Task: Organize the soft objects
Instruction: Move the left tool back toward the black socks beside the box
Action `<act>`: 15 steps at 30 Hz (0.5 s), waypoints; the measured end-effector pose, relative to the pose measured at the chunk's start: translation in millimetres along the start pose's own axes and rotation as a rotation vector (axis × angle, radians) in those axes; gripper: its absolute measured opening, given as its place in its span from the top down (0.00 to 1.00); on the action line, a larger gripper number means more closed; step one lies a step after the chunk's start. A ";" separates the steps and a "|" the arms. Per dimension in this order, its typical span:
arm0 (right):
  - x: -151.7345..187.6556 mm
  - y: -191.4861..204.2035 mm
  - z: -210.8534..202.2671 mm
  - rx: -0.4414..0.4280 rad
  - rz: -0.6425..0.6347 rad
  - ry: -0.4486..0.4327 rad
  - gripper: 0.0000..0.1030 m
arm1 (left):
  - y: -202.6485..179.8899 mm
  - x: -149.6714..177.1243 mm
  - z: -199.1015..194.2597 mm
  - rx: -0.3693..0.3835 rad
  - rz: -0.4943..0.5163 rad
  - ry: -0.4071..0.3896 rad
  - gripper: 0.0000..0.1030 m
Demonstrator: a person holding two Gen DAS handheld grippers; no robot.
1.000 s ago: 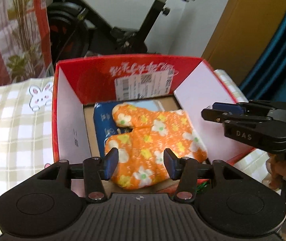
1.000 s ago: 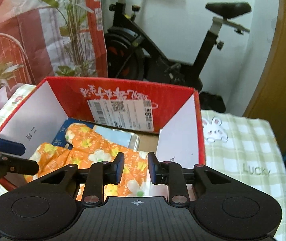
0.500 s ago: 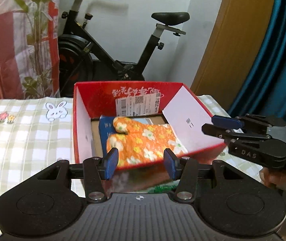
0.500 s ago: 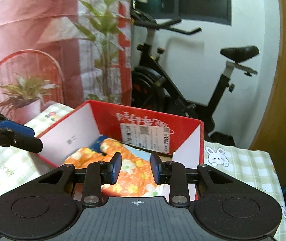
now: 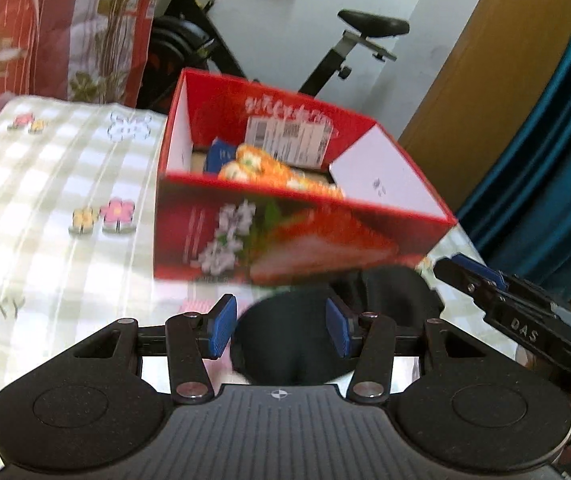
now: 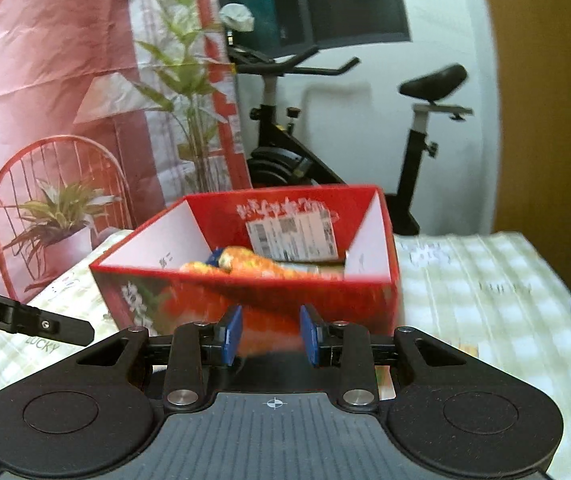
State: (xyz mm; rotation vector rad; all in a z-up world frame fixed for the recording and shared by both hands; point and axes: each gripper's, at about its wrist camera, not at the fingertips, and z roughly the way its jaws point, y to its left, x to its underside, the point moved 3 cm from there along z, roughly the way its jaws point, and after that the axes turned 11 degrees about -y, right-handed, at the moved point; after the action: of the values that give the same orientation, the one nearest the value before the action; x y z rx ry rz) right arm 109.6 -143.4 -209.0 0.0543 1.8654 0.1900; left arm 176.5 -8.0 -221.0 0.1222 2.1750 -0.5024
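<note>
I'm seeing the orange flower-print padded oven mitt (image 5: 273, 170) lying inside the open red cardboard box (image 5: 301, 236) on the check tablecloth (image 5: 45, 208), on a blue packet (image 5: 221, 156), so that item's done imo. Both grippers are sitting short of the box: left gripper (image 5: 281, 330) half open, right gripper (image 6: 271, 334) narrower w/ jaws just opening, both holding nothing. A dark rounded soft thing (image 5: 285, 344), blurred, is lying under the left jaws, prob next.
</note>
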 end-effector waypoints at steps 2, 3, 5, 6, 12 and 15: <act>12.9 -2.1 -9.2 0.024 0.004 0.014 0.71 | 2.7 7.8 0.0 -0.003 -0.022 0.012 0.50; 18.6 -2.7 -12.9 0.034 0.008 0.022 0.71 | 3.6 10.7 -0.2 -0.004 -0.033 0.015 0.50; 27.9 -1.9 -18.9 0.039 0.017 0.034 0.71 | 4.6 17.7 -3.1 -0.005 -0.043 0.016 0.50; 31.8 -1.2 -21.5 0.036 0.021 0.043 0.71 | 4.1 21.2 -4.7 -0.003 -0.044 0.019 0.50; 41.6 16.3 -27.2 -0.015 -0.009 0.100 0.63 | 2.2 35.6 -13.4 0.004 -0.040 0.058 0.50; 40.0 24.9 -31.8 -0.048 -0.020 0.109 0.54 | 2.4 38.6 -23.6 0.004 -0.020 0.062 0.50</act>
State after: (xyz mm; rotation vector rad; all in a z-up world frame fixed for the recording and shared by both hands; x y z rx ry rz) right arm 65.8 -116.8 -233.7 -0.0076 1.9679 0.2275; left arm 135.9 0.0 -239.5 0.1193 2.2377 -0.5205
